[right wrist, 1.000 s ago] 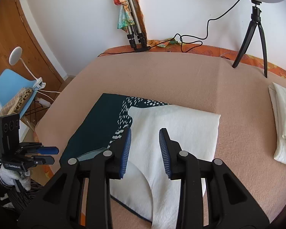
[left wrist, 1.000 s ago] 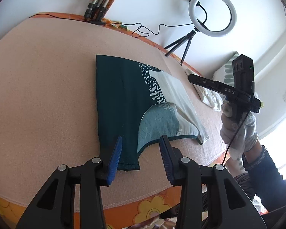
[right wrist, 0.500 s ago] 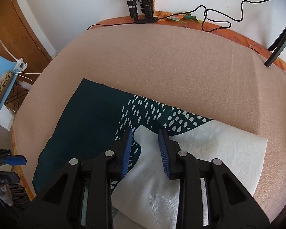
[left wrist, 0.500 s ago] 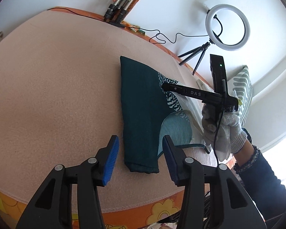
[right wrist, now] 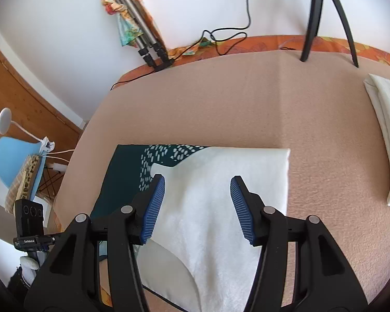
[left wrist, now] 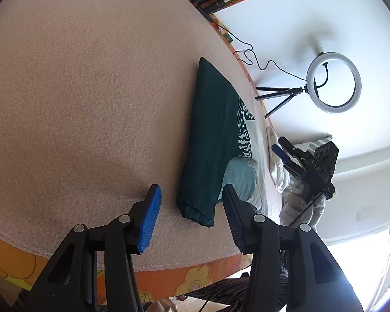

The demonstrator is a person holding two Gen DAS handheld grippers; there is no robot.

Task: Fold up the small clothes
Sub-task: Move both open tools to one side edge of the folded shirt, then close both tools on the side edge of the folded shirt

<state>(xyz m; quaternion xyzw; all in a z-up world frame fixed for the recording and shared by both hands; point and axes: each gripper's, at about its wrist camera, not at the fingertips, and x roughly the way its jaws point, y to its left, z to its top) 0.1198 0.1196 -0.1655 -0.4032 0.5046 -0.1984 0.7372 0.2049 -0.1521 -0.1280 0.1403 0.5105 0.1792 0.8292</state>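
Peach fleece blanket [right wrist: 247,98] covers the bed, with an orange floral sheet [left wrist: 184,283] showing at its edge. White walls stand behind, with a ring light [left wrist: 334,82] on a small tripod, a folded tripod [right wrist: 140,36] leaning in the corner, and a wooden door [right wrist: 20,96] beside a blue chair [right wrist: 10,153]. A folded white garment [right wrist: 387,130] is cut off at the right edge. The folded teal-and-white top [right wrist: 215,189] lies flat on the blanket. The right gripper [right wrist: 197,205] hovers over its white part, jaws spread wide and holding nothing. The left gripper [left wrist: 189,215] is also wide open and empty, its jaws straddling the top's near dark-green end.
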